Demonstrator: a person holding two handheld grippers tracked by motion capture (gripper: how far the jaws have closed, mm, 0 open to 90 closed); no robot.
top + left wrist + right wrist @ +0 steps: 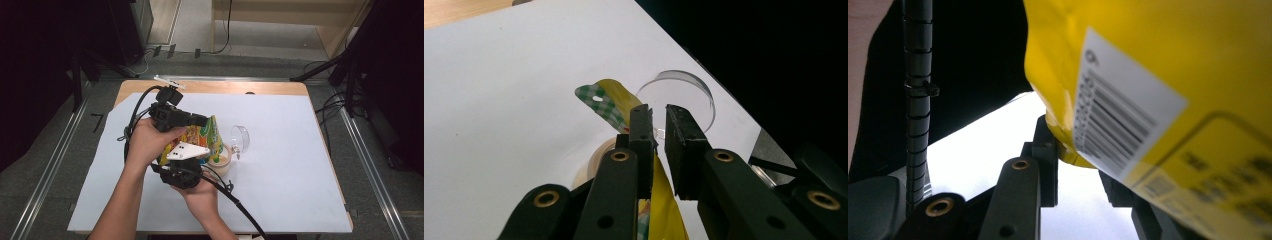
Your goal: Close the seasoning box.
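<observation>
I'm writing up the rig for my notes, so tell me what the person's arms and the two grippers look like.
Both forearms are bare, with no sleeves in the high view. The left gripper and the right gripper are chunky black units with brass-coloured rivets on their jaw arms. A white three-cornered plate tops the right one. A black cable trails from it towards the table's near edge.

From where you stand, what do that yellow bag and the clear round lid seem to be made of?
The yellow bag looks like glossy plastic film: it creases, shines and carries a printed barcode label. The clear round lid looks like thin transparent plastic, since the white table cover shows through it; glass can't be ruled out.
</observation>
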